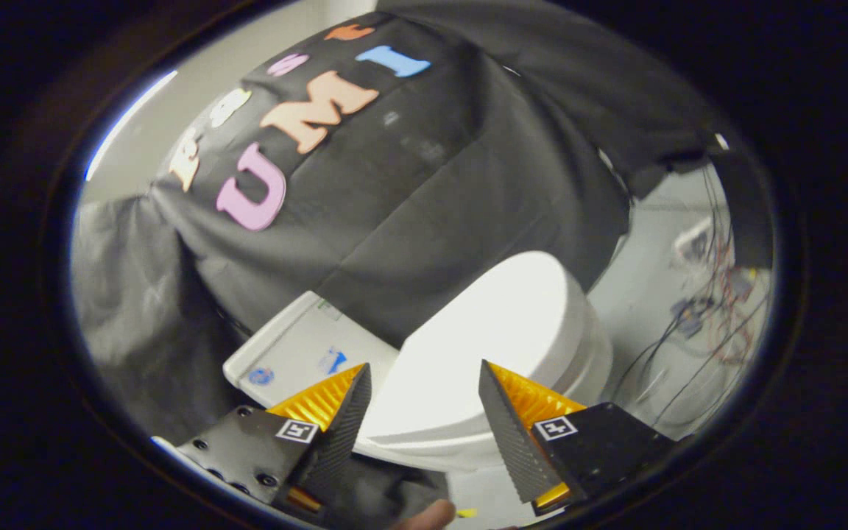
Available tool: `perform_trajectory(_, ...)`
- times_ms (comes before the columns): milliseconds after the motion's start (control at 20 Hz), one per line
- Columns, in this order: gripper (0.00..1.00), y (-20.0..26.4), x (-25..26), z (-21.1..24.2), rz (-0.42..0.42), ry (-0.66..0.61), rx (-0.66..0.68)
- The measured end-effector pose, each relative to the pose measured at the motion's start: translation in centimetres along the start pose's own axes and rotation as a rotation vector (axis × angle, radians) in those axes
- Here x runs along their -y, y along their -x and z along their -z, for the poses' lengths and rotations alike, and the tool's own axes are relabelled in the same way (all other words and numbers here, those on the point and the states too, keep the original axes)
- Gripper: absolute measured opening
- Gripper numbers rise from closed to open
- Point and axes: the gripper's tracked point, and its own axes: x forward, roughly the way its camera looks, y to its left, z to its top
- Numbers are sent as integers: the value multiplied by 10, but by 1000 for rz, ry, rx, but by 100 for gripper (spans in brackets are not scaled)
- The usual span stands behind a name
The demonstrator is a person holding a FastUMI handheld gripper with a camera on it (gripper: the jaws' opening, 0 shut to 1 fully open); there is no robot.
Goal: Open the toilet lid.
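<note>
1. The gripper (424, 401) holds its two fingers wide apart with nothing between the pads; neither finger touches anything.
2. The toilet lid (483, 346) lies closed and flat, just ahead of the fingers, and shows through the gap between them.
3. Its long axis runs away from the fingers, from the rounded front edge nearest them towards the white tank (299, 350) beyond and to the left.
4. That front rim sits just below the fingertips, so I judge the coming move as a short dip forward to catch the rim, then a lift back towards the tank.
5. Loose cables (704, 324) hang well off to the right.
</note>
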Motion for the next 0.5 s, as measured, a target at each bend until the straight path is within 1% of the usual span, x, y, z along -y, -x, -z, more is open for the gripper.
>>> perform_trajectory(100,92,-1,14,7,30,-102,7)
perform_trajectory(200,90,1,36,17,83,-172,-3)
perform_trajectory(350,90,11,69,31,204,-241,-23)
perform_trajectory(500,90,16,90,47,265,-331,-64)
